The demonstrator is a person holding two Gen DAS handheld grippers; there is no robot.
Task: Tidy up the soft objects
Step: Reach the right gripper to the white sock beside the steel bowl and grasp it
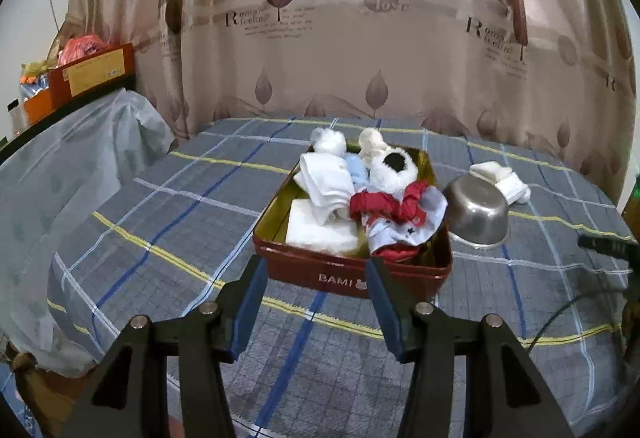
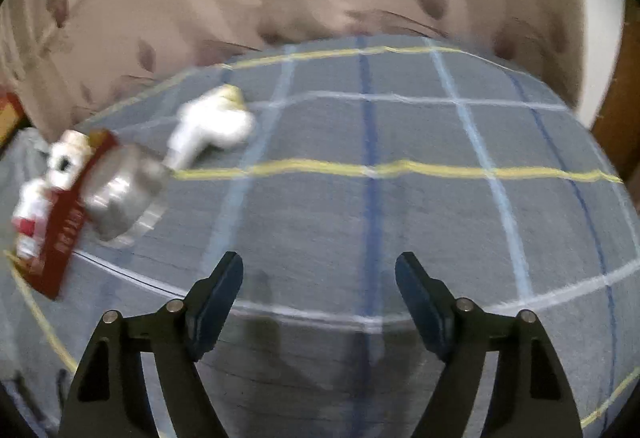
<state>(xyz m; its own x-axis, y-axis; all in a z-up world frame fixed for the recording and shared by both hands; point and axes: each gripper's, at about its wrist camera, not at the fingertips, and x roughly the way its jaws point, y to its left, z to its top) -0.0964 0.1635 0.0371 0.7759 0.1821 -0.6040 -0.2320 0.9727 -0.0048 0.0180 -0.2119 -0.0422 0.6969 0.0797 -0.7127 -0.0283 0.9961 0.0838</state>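
A red tin box (image 1: pixel 344 272) marked BAMI sits mid-table and holds a white plush dog (image 1: pixel 390 172), folded white cloths (image 1: pixel 324 190), a pale blue piece (image 1: pixel 357 172) and a red and light blue garment (image 1: pixel 394 214). My left gripper (image 1: pixel 316 274) hangs open just in front of the box, with nothing between its fingers. White folded socks (image 1: pixel 502 178) lie on the cloth behind a steel bowl (image 1: pixel 478 212). In the blurred right wrist view the socks (image 2: pixel 212 128), the bowl (image 2: pixel 120 194) and the box (image 2: pixel 66 222) are far left. My right gripper (image 2: pixel 320 270) is open over bare tablecloth.
A grey plaid cloth (image 1: pixel 160 222) covers the table, with a leaf-print curtain (image 1: pixel 340 38) behind it. A plastic-covered piece of furniture (image 1: pixel 80 166) stands at the left, with orange and red boxes (image 1: pixel 92 72) on a shelf beyond. A dark cable (image 1: pixel 560 318) runs at the right.
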